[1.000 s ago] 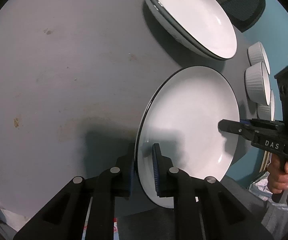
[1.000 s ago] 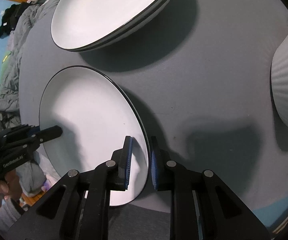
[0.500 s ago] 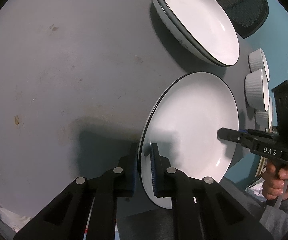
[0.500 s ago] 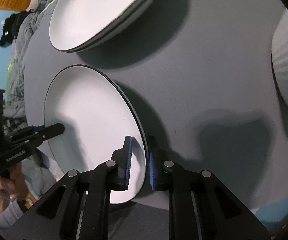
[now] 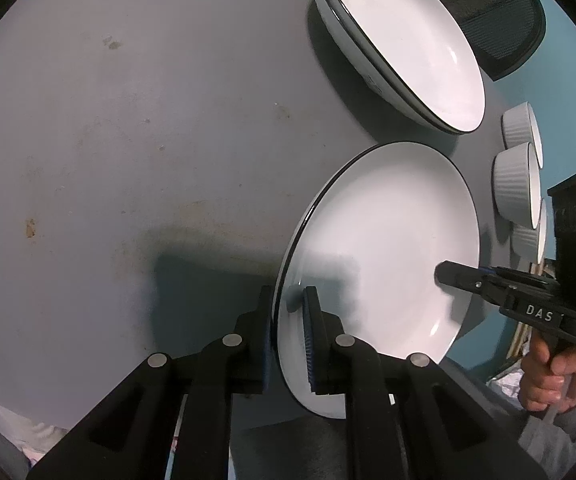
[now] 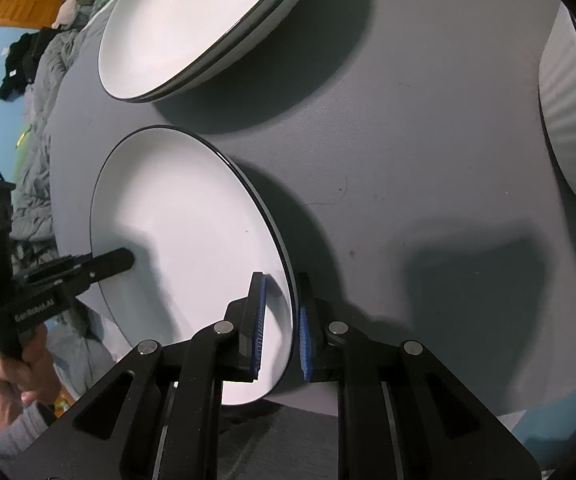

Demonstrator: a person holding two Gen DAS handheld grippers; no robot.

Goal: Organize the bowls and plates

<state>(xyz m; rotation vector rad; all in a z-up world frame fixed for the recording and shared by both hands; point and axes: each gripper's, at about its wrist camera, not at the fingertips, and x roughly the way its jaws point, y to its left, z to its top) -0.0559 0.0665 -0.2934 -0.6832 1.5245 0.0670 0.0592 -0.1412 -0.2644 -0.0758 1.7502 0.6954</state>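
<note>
A white plate with a dark rim (image 5: pixel 384 248) (image 6: pixel 184 232) is held at the near edge of the grey table (image 5: pixel 128 140), clamped from both sides. My left gripper (image 5: pixel 286 300) is shut on its left rim, one finger above and one below. My right gripper (image 6: pixel 280 280) is shut on the opposite rim. Each gripper shows in the other's view: the right gripper (image 5: pixel 444 274) and the left gripper (image 6: pixel 122 260). A stack of like plates (image 5: pixel 408 48) (image 6: pixel 192 28) lies just beyond the held plate.
White ribbed bowls (image 5: pixel 516 184) stand in a row along the table's right side; one ribbed bowl (image 6: pixel 568 120) looms at the right edge of the right wrist view. A dark chair back (image 5: pixel 500 20) stands behind the stack. A person's hand (image 5: pixel 548 376) grips the right handle.
Both grippers keep their hold on the plate. The right wrist view has shifted a little, and the ribbed bowl shows larger at its right edge.
</note>
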